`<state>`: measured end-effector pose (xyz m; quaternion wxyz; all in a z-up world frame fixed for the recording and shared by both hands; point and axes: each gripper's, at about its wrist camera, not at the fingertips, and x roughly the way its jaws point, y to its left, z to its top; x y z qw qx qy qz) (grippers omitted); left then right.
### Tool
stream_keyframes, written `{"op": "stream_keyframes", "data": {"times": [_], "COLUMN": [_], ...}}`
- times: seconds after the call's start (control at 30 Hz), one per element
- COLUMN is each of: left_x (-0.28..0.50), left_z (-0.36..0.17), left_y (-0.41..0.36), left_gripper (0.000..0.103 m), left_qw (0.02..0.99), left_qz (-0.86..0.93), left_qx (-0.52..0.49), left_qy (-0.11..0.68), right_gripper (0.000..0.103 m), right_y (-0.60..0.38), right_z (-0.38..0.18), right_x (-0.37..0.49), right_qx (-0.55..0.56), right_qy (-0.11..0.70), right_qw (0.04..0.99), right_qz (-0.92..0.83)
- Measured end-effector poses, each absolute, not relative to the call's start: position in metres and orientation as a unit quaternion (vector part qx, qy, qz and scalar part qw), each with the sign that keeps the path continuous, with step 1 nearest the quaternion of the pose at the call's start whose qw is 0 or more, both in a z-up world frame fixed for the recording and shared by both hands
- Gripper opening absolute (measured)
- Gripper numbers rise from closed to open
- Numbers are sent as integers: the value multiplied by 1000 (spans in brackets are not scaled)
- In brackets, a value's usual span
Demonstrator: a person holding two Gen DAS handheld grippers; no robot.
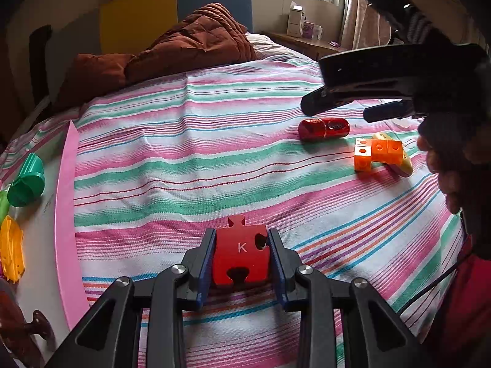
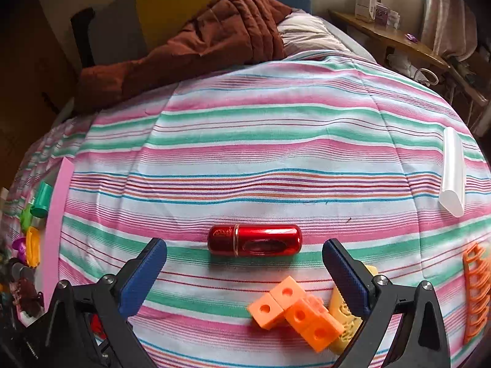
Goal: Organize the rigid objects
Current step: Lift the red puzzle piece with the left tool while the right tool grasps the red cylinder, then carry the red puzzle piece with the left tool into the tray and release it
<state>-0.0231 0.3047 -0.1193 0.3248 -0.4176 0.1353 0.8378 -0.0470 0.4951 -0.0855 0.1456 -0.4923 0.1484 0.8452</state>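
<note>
1. The left gripper [image 1: 241,256] is pinching a red puzzle piece [image 1: 241,256] marked "K" between its blue pads, holding it just over the striped bedsheet [image 1: 184,165].
2. The right gripper [image 2: 244,271] is standing with its jaws spread wide and nothing between the pads; a red capsule-shaped case [image 2: 254,240] is lying crosswise on the sheet just beyond the fingertips.
3. A cluster of orange linked cubes [image 2: 296,311] is lying between the right jaws and near the right finger, leaning on a yellow piece [image 2: 345,325] that is partly hidden under that finger.
4. An orange comb-like piece [image 2: 477,294] is lying at the right edge, and a white tube [image 2: 452,171] is resting farther off near the bed's right side.
5. A pink-rimmed tray [image 1: 66,214] is sitting at the sheet's left edge, holding a green cup [image 1: 27,181] and a yellow piece [image 1: 12,250] among other things.
6. A wide bare stretch of sheet is lying between the tray's rim and the capsule.
7. A brown quilt [image 1: 190,43] is bunching along the far edge.
</note>
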Motion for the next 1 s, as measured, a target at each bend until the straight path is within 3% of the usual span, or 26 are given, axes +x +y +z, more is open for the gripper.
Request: {"op": "stream_keyframes", "data": {"times": [0.1,0.13,0.67,1.0], "left_x": [-21,-21,-15,-2], "left_z": [-119,-119,-116,-111], "left_y": [302,302,292,281], "left_gripper": [33,33,32,32], "left_qw": [326,327,339,326], "left_qz": [838,839,836,838], "left_qx": [-417,-416,-410,-414], "left_qy": [129,129,130,142], "right_gripper": [95,75,75,75], "right_y": [499,498,432,418], "right_z": [-101,-105,-109,-117], "right_x": [-61,-63,-22,-12], "right_qx": [-515,-521,-510,-491], "right_qy": [140,132,93,47], "right_qw": [151,156,69,71], "right_qz": [832,829,852,867]}}
